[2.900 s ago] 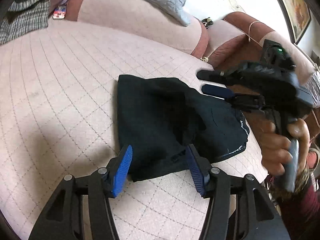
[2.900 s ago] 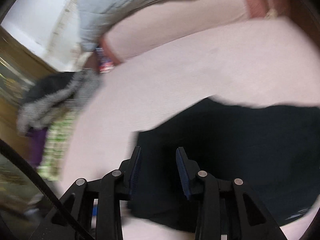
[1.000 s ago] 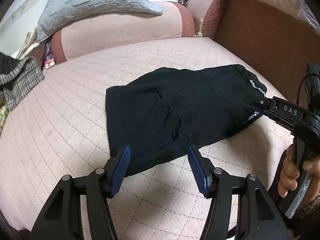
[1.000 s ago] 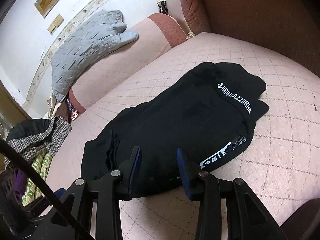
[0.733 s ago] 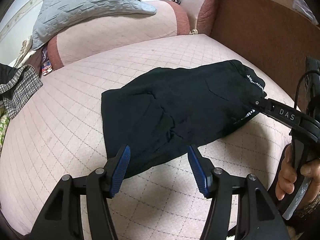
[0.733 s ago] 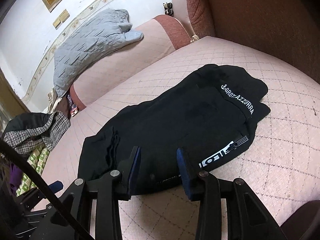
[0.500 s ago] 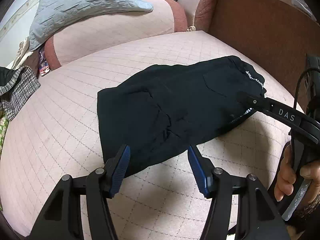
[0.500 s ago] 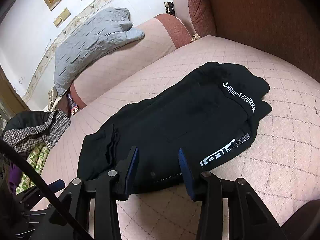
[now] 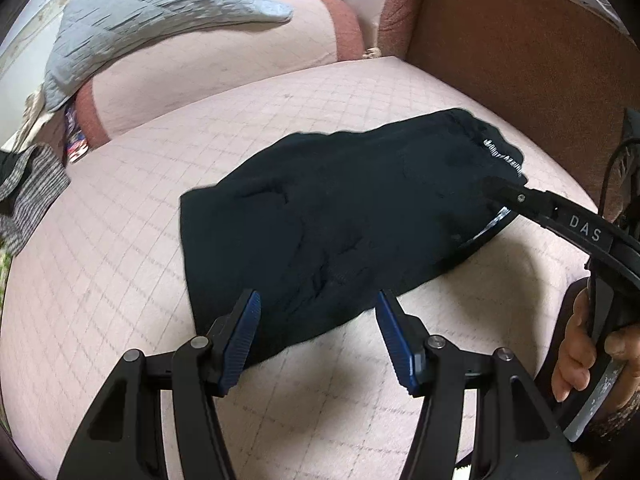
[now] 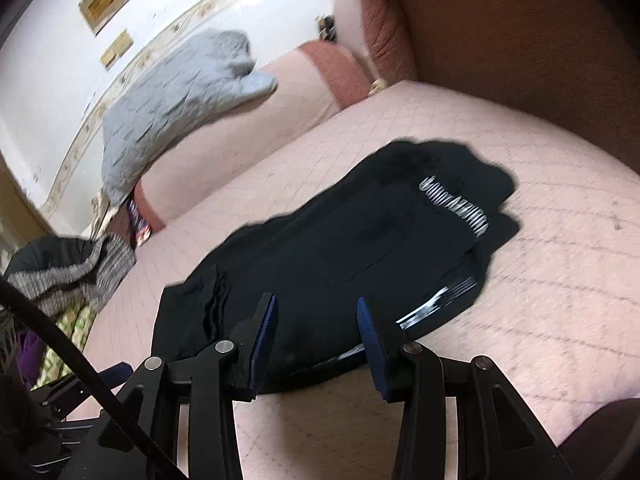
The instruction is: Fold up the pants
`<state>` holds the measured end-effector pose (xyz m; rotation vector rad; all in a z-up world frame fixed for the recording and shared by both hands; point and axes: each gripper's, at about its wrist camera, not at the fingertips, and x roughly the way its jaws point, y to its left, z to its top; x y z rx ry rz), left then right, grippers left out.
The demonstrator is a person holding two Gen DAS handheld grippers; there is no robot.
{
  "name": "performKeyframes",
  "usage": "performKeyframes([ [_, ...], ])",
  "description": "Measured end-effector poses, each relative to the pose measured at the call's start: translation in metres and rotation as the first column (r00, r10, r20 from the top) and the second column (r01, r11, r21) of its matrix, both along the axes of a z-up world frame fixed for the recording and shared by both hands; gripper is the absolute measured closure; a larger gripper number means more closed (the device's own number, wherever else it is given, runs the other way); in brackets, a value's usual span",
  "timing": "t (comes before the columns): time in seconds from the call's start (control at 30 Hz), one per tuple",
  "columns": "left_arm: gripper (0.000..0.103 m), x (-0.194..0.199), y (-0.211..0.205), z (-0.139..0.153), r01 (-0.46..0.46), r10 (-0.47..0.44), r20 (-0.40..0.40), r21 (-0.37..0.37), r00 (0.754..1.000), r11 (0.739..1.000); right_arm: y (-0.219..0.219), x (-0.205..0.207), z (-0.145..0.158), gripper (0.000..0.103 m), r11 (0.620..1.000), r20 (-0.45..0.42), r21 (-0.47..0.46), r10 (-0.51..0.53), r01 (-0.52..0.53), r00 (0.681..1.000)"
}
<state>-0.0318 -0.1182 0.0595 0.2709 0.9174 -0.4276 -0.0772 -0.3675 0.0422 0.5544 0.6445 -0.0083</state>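
Black pants [image 9: 340,216] lie folded into a compact bundle on the pink quilted sofa seat [image 9: 120,264], with white lettering on the waistband at the right end; they also show in the right wrist view [image 10: 360,248]. My left gripper [image 9: 316,320] is open and empty, hovering just in front of the bundle's near edge. My right gripper [image 10: 316,324] is open and empty, above the bundle's near edge. The right tool's arm [image 9: 568,220] reaches in from the right over the waistband end.
A grey quilted pillow [image 9: 152,12] rests on the sofa back. A checked garment [image 9: 24,196] lies at the left end. The brown armrest [image 9: 520,40] rises to the right. The seat's front edge is close below both grippers.
Both grippers have drawn back a little from the pants and stayed open. The pants lie unmoved. The right wrist view is now motion-blurred.
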Motion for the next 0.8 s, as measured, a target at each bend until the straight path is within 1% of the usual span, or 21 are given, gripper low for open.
performKeyframes([
  [0.13,0.044,0.018,-0.018,0.014,0.059,-0.058,0.014,-0.025,0.998,0.998,-0.033,-0.009,0.004,0.056,0.993,0.017,0.009,-0.116,0.116,0.993],
  [0.23,0.044,0.042,-0.04,0.023,0.111,-0.111,-0.002,-0.039,0.994,0.993,-0.058,-0.017,0.001,0.056,0.978,0.0,0.027,-0.207,0.207,0.978],
  [0.33,0.043,0.062,-0.064,0.03,0.161,-0.162,-0.015,-0.052,0.987,0.986,-0.076,-0.021,-0.003,0.055,0.963,-0.019,0.044,-0.266,0.267,0.964],
  [0.43,0.043,0.081,-0.092,0.031,0.19,-0.193,-0.046,-0.057,0.98,0.98,-0.085,-0.017,-0.012,0.053,0.956,-0.057,0.074,-0.279,0.283,0.959],
  [0.47,0.043,0.087,-0.102,0.032,0.207,-0.212,-0.061,-0.077,0.975,0.975,-0.088,-0.014,-0.016,0.053,0.955,-0.072,0.084,-0.28,0.286,0.957],
  [0.57,0.038,0.1,-0.129,0.028,0.265,-0.278,-0.091,-0.126,0.956,0.956,-0.092,-0.009,-0.026,0.054,0.947,-0.112,0.068,-0.306,0.315,0.945],
  [0.67,0.038,0.112,-0.158,0.024,0.324,-0.333,-0.069,-0.12,0.94,0.938,-0.09,-0.01,-0.027,0.053,0.95,-0.105,0.042,-0.303,0.309,0.947],
  [0.7,0.038,0.116,-0.165,0.023,0.338,-0.348,-0.07,-0.123,0.935,0.933,-0.089,-0.008,-0.028,0.05,0.951,-0.103,0.037,-0.301,0.306,0.948],
  [0.8,0.038,0.132,-0.184,0.011,0.36,-0.378,-0.118,-0.151,0.918,0.921,-0.087,0.001,-0.031,0.047,0.955,-0.098,0.054,-0.285,0.291,0.954],
])
